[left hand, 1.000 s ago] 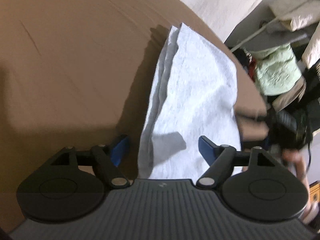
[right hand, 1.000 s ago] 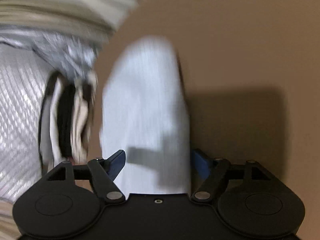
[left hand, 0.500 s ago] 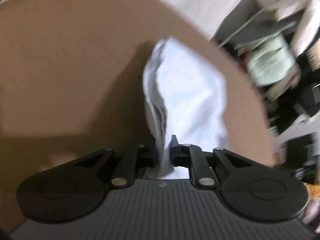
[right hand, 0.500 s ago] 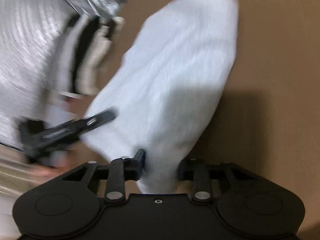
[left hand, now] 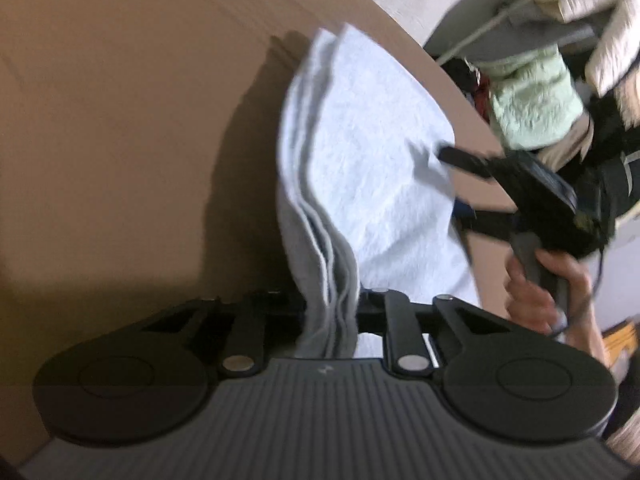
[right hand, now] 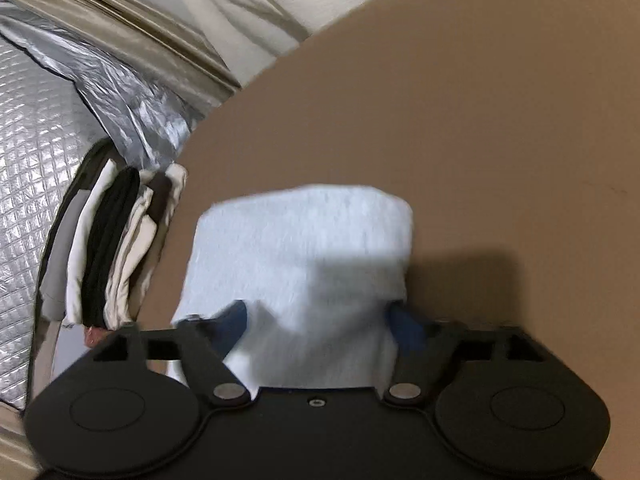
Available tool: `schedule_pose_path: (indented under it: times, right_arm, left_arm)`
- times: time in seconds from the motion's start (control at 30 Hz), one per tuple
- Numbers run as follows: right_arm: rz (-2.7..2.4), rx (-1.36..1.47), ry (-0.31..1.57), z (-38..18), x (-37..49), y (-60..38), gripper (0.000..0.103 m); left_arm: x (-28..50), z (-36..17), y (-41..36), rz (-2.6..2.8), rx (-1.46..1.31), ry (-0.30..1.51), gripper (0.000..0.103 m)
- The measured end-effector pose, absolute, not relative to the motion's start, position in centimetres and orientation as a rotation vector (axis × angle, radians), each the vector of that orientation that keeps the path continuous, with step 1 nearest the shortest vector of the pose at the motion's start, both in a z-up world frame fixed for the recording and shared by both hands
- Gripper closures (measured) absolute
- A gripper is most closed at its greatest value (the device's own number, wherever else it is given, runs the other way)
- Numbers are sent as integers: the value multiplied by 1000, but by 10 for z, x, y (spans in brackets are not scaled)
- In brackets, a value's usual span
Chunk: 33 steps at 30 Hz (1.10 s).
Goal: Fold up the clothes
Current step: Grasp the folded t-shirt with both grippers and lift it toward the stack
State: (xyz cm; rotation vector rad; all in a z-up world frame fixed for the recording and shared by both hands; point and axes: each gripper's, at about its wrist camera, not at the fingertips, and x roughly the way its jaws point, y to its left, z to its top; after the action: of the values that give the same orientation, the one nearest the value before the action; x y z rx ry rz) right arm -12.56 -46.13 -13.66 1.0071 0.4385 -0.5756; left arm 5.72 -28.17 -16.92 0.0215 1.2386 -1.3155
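Left claw [left hand: 331, 312], bottom centre of the left wrist view: jaws pressed together on the stacked edge of the pale blue cloth [left hand: 360, 152], whose several layers ran up between the fingers. From that pinch the cloth spread toward the upper centre of the frame across the brown bench [left hand: 120, 120]. At right of the same view, the right claw [left hand: 456, 184], carried by a hand [left hand: 544, 288], reached to the cloth's far edge.

Right claw [right hand: 316, 320], lower centre of the right wrist view: jaws opening, with the cloth [right hand: 304, 236] lying between the blue fingers [right hand: 232, 320]; blur hid whether the pads touched it. Beyond the fingers the cloth appeared as a compact rectangle on the bench [right hand: 500, 120]. At left of that frame stood a stack of folded garments [right hand: 108, 248] beside silver quilted material [right hand: 28, 160].

Progress, as judged: the cloth was already folded into several layers. What remained was probably a last fold or a transfer to the stack; other clothes, such as the green item [left hand: 532, 108] at upper right of the left view, appeared unfolded.
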Motion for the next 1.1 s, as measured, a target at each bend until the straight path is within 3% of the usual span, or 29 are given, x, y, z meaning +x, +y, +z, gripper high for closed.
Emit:
schedule_pose_path:
  times: [0.03, 0.13, 0.43, 0.67, 0.87, 1.1]
  right_arm:
    - [-575, 943, 434, -137, -118, -460, 48]
    - [-557, 828, 399, -124, -103, -454, 66]
    - [-467, 549, 184, -25, -127, -376, 71]
    - [-376, 402, 179, 38, -112, -324, 72]
    - [-215, 309, 244, 79, -27, -311, 73]
    - [32, 369, 146, 123, 130, -368, 73]
  left_arm:
    - [55, -168, -282, -1320, 53, 1211, 89]
    - [50, -156, -274, -1330, 86, 1157, 91]
    - [34, -96, -228, -1277, 99, 934, 93]
    - [50, -41, -169, -1166, 47, 793, 93]
    - [93, 21, -102, -1036, 100, 686, 93]
    - [209, 150, -37, -846, 223, 498, 93]
